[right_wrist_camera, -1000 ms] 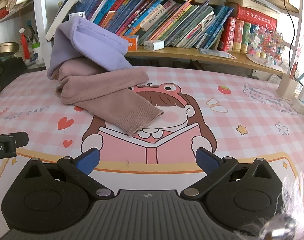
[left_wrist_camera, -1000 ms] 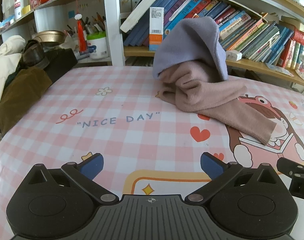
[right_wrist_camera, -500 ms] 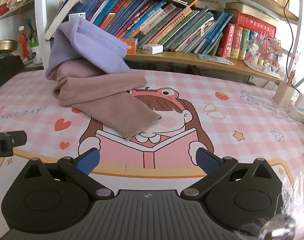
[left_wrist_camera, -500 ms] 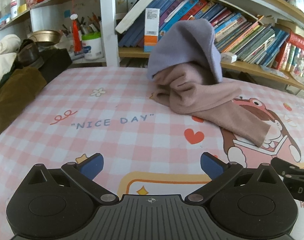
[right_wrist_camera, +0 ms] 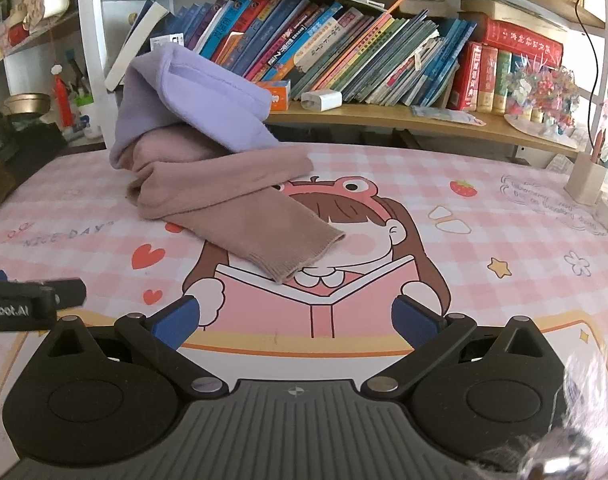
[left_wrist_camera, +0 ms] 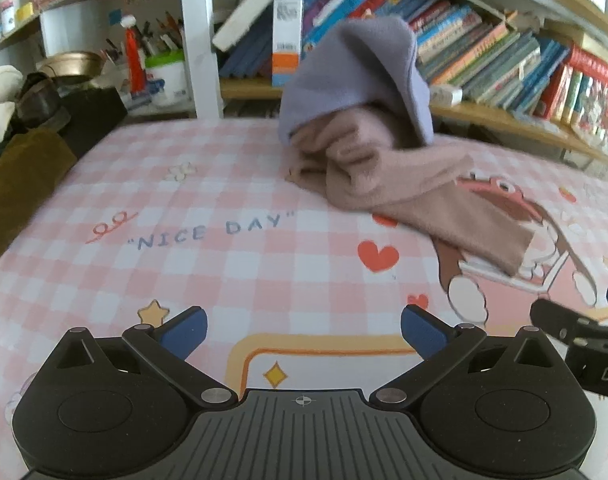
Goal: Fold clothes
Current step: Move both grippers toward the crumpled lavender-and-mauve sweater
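Soft daylight, fisheye-warped edges, slight blur

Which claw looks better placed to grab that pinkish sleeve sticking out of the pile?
Probably the right claw: open, with the pink sleeve's cuff almost straight ahead. From the left claw, also open, the cuff lies far off to the right.

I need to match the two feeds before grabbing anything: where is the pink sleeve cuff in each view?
Left wrist: sleeve cuff lies right of centre, far beyond the open jaws.
Right wrist: sleeve cuff lies near centre, just above the open jaws.
Shared landmark: red heart printed left of the cuff.
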A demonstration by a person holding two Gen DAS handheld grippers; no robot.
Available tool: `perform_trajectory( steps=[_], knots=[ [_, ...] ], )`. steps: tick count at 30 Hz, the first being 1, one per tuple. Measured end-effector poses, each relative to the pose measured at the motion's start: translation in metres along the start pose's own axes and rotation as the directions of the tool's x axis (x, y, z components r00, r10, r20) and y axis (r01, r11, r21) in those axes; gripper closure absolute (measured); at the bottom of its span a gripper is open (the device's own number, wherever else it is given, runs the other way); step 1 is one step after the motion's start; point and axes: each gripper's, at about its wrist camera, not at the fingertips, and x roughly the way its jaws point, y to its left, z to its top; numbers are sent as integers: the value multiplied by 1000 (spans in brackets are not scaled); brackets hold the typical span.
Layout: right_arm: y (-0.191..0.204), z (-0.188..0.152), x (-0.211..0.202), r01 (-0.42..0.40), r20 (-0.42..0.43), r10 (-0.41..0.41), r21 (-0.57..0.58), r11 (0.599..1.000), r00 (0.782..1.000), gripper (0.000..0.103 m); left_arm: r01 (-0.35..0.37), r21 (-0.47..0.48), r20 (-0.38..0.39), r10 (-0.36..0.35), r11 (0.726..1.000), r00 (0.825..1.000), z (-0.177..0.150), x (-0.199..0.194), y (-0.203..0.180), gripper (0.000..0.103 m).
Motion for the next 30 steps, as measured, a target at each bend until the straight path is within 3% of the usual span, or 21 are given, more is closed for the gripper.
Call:
perform_trajectory(
  steps=[4, 9, 15, 22, 30],
  knots=[
    [0, 1, -1, 1, -7, -1, 5, 1000, 1000, 0, 1, 8, -17, -1, 1000, 1000, 0, 0, 2, 0],
    [1, 0, -1, -14, -20, 15, 24, 1000, 1000, 0, 64, -16, 12, -64, 998, 998, 0, -3, 7, 0],
    [2, 0, -8, 8, 9, -8, 31, 999, 1000, 0, 49, 38, 10, -50, 998, 999, -5, -3, 2, 0],
    [5, -3, -17, 49, 34, -51, 38, 998, 998, 0, 53, 94, 75, -60, 994, 995, -7, -13, 2, 0],
    [2, -2, -20, 33, 19, -33, 5, 999, 999, 0, 62, 85, 92, -70, 994, 993, -2, -16, 3, 0]
  ],
)
